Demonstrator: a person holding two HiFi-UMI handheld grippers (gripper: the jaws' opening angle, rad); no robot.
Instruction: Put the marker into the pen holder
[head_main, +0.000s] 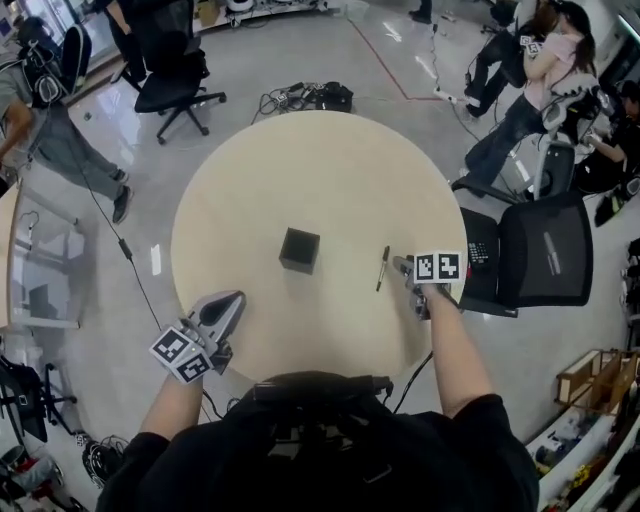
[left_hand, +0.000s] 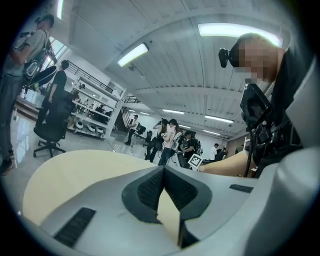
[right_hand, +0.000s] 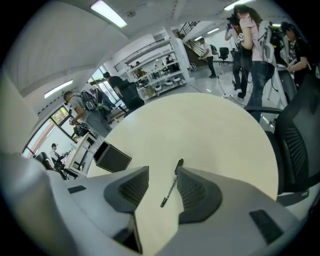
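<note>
Gaping fingers of the right gripper (right_hand: 163, 172) fill the front of its own view. They stand well apart with nothing clamped between them. Through the gap shows the black marker (right_hand: 171, 184), lying flat on the round table (head_main: 330, 170) toward its right edge, with neither pad pressing on it. To the marker's left, near the table's middle and clear of it, stands the black square pen holder (head_main: 299, 250). At the table's near-left edge hovers the left gripper (head_main: 232, 302), its fingers (left_hand: 150, 192) brought together at the tips with nothing between them.
</note>
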